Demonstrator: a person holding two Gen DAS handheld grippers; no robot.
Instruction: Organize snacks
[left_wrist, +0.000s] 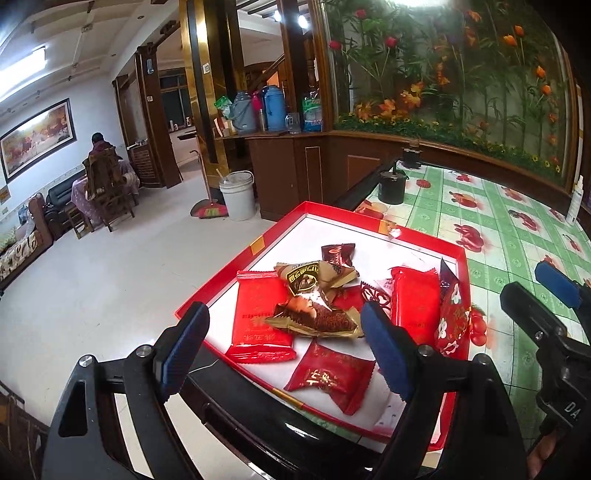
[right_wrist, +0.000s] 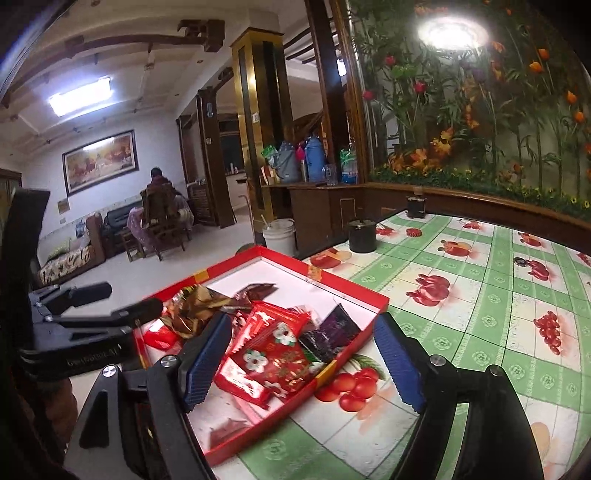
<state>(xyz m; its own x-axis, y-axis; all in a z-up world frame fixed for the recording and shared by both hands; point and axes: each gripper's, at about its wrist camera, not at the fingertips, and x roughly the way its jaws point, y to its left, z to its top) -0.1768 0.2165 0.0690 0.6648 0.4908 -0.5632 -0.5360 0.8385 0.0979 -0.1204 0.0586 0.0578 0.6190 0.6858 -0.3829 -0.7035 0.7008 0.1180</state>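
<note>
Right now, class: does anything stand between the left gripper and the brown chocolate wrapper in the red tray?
Nothing visible does. The left gripper is open, above the brown chocolate wrapper, which lies on top of the other snacks in the red tray.

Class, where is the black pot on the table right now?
In the left wrist view, the black pot stands on the green tablecloth at the table's far edge, just beyond the red tray's far corner.

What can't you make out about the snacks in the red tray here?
- Left wrist view: red tray near corner, hidden behind the left tool.
- Same view: print on the brown wrapper is too small to read.
- Right wrist view: gold wrapper partly covered by the left tool's finger.
</note>
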